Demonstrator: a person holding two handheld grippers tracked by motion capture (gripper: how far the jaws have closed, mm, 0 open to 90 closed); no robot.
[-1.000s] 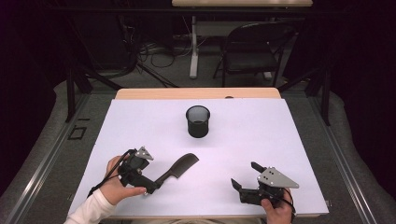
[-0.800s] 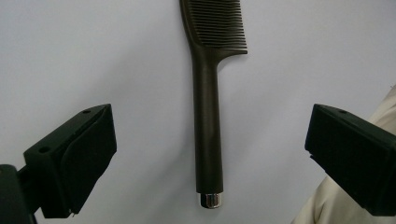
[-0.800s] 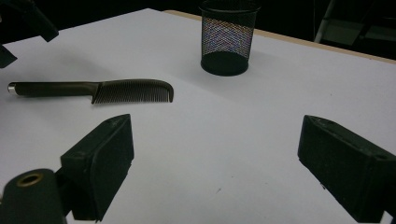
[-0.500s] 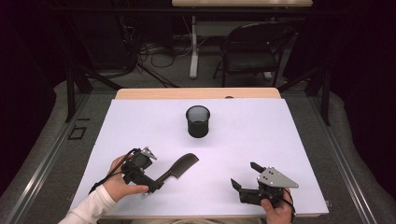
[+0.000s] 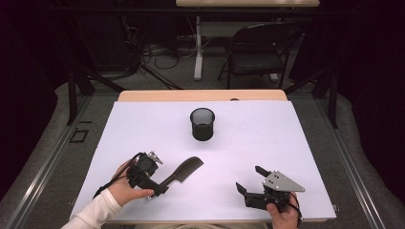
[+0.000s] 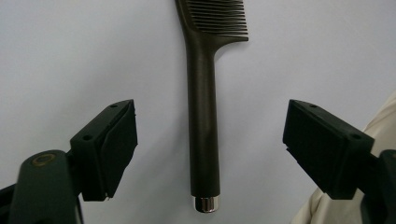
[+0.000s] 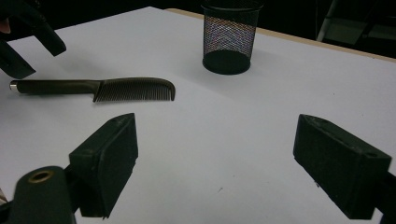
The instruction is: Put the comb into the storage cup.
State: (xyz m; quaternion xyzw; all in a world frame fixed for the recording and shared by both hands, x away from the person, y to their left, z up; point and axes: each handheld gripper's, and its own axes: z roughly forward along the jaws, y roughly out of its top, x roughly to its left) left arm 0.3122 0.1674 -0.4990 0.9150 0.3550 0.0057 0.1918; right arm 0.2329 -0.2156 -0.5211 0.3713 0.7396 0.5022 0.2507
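Left gripper is straddling the comb handle, jaws closing in but pads not touching it yet (comb is lying flat on the white table, near the front left). Right gripper is sitting wide open, gripping nothing.

I can read no text, label, brand, number or sign anywhere from here. The comb shows a plain dark handle with a bare metal cap, nothing printed on it. The mesh cup, farther up the table from the comb, carries no marking that I can make out.
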